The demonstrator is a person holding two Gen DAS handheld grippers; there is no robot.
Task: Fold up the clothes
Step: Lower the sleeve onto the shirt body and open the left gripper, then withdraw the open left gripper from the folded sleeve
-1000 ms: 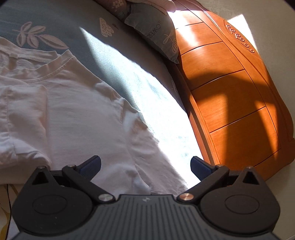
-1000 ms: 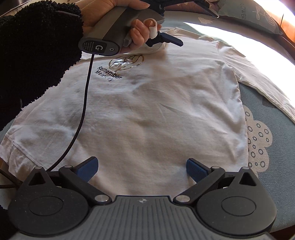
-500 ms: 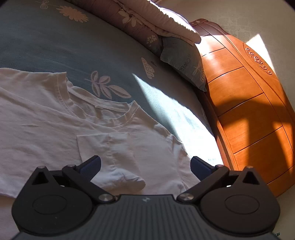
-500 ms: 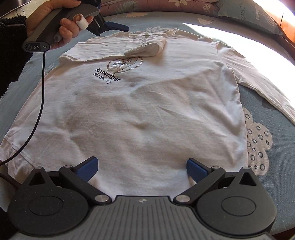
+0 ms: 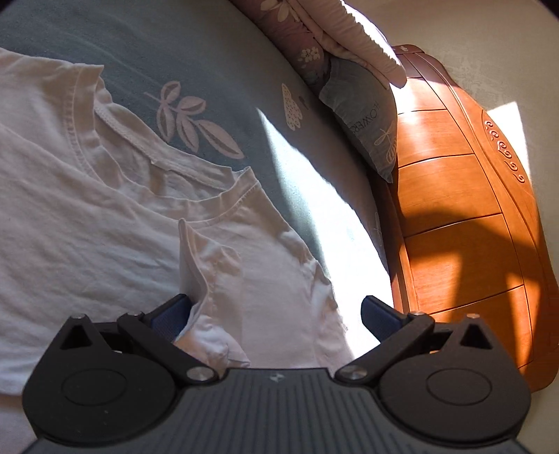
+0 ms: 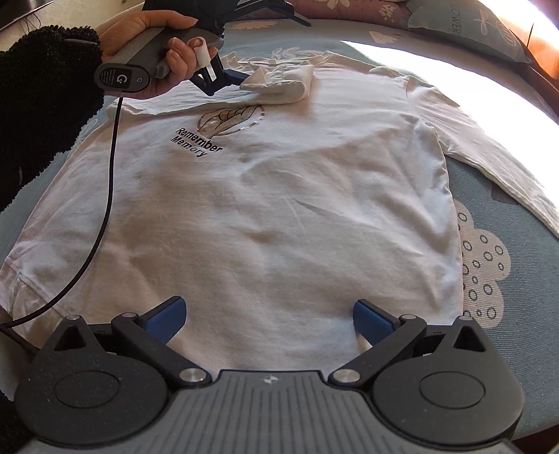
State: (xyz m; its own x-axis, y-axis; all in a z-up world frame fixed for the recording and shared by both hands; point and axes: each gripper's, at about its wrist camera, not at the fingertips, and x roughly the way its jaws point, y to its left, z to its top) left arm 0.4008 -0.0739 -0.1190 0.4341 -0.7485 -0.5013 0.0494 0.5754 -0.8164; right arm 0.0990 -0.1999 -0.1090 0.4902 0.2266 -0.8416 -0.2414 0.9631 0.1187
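A white long-sleeved shirt (image 6: 279,209) printed "Remember Memory" lies flat, front up, on the bed. Its one sleeve (image 6: 283,83) is folded across the chest below the collar (image 5: 157,167). The other sleeve (image 6: 489,157) stretches out to the right. My left gripper (image 5: 274,312) is open over the folded sleeve (image 5: 213,279), whose cuff rests against the left finger. From the right wrist view a hand (image 6: 164,42) holds that left gripper (image 6: 269,49), one finger touching the cuff. My right gripper (image 6: 269,316) is open and sits low over the shirt's hem with nothing gripped.
A teal patterned bedsheet (image 5: 209,70) covers the bed. A grey pillow (image 5: 363,115) and a folded quilt (image 5: 332,31) lie against the orange wooden headboard (image 5: 471,227). A black cable (image 6: 104,209) trails across the shirt's left side. Strong sunlight falls on the right side.
The left gripper swung away toward the shirt's far shoulder, then came back down to the folded sleeve, and its finger now touches the cuff. The right gripper has stayed put.
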